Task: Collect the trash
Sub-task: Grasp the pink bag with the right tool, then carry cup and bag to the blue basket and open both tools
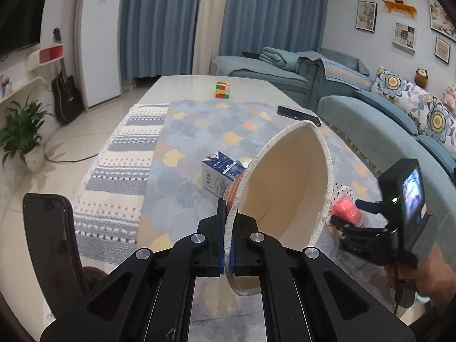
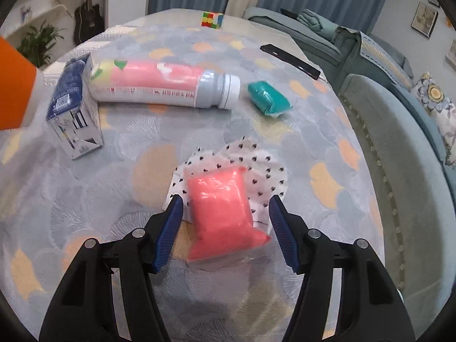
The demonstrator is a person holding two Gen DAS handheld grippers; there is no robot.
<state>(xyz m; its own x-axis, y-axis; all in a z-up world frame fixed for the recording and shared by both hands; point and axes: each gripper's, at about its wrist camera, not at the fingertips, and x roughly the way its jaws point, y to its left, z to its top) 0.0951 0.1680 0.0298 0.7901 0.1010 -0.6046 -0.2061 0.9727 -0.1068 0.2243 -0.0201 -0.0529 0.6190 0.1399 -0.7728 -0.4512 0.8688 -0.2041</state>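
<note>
My left gripper [image 1: 228,239] is shut on the rim of a large paper cup [image 1: 287,188], orange outside and cream inside, held tilted above the table with its mouth toward me. The cup's orange side shows in the right wrist view [image 2: 14,85]. My right gripper [image 2: 225,216] is open, its blue pads either side of a pink packet [image 2: 222,211] that lies on a heart-print wrapper [image 2: 265,171]. The pink packet also shows beside the cup [image 1: 346,208]. A blue-white milk carton [image 2: 74,111], a pink bottle on its side [image 2: 159,84] and a teal packet [image 2: 268,98] lie beyond.
A Rubik's cube [image 2: 212,19] sits at the table's far end. A black phone [image 2: 290,60] lies near the right edge. A teal sofa [image 2: 399,131] runs along the right side. A guitar [image 1: 65,97] and a plant [image 1: 22,134] stand left.
</note>
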